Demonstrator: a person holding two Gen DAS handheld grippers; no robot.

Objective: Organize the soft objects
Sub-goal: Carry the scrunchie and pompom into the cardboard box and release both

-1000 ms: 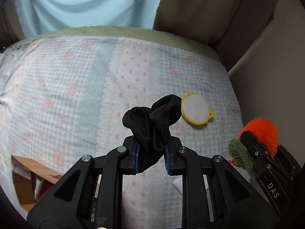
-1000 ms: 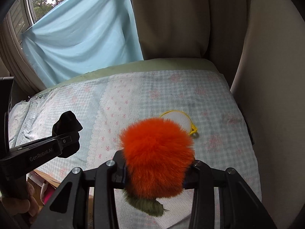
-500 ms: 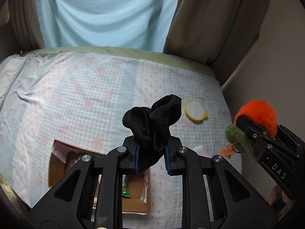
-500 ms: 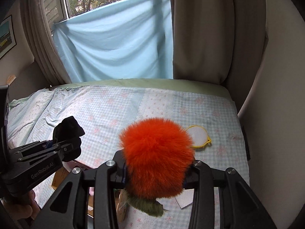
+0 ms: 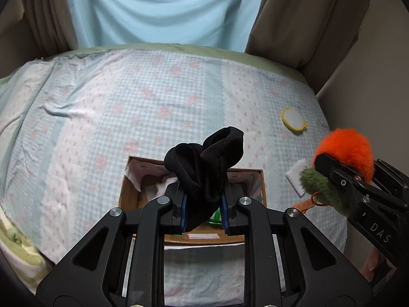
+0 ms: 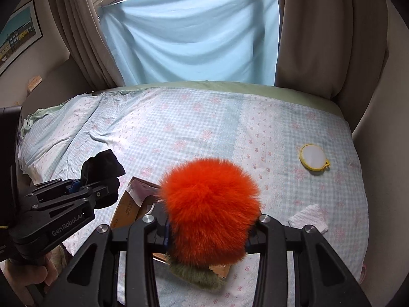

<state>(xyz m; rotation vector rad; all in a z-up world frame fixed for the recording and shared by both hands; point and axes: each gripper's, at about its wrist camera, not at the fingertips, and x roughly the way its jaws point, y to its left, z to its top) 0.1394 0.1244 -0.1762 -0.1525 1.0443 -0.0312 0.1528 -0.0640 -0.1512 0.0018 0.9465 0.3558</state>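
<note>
My left gripper is shut on a black sock and holds it above an open cardboard box on the bed. My right gripper is shut on a fluffy orange plush with a green end, held above the box's right part. The plush and right gripper show at the right of the left wrist view. The sock and left gripper show at the left of the right wrist view.
A yellow-rimmed round pad lies at the bed's far right. A small white cloth lies right of the box. The checked bedspread ends at curtains and a wall at right.
Both grippers have pulled back and risen with their loads. The box has come into fuller view beneath them. The yellow pad now lies farther away.
</note>
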